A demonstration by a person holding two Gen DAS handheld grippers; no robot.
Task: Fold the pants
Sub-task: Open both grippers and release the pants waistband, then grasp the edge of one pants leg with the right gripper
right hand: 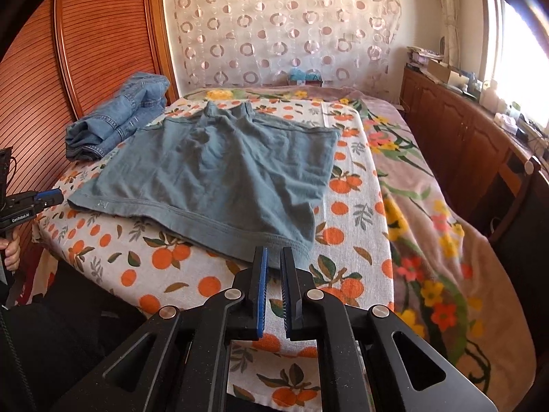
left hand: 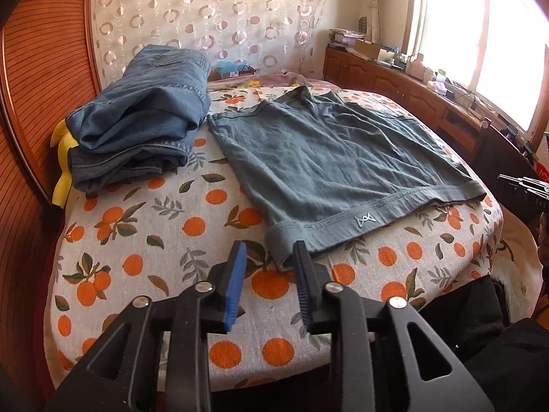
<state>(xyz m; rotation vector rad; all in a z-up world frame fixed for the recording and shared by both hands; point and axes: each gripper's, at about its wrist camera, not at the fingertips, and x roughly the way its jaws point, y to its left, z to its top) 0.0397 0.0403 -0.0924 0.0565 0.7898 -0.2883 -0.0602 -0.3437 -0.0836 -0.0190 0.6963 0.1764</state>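
Pants (left hand: 336, 158), grey-green and short-legged, lie spread flat on the orange-print sheet (left hand: 144, 240), waistband toward the far wall and hems toward the near edge of the bed. Left gripper (left hand: 269, 257) hovers just short of the near left hem corner, jaws parted wide, nothing between its blue pads (left hand: 236, 274). Right gripper (right hand: 273, 261) sits at the opposite hem corner, jaws narrowed to a slim gap, tips right at the fabric edge but not clamped on it. Beside the pants, a stack of folded jeans (left hand: 144, 113) rests against the wooden headboard (left hand: 34, 79), just apart from the waistband. A floral blanket (right hand: 439, 213) covers the bed's right side.
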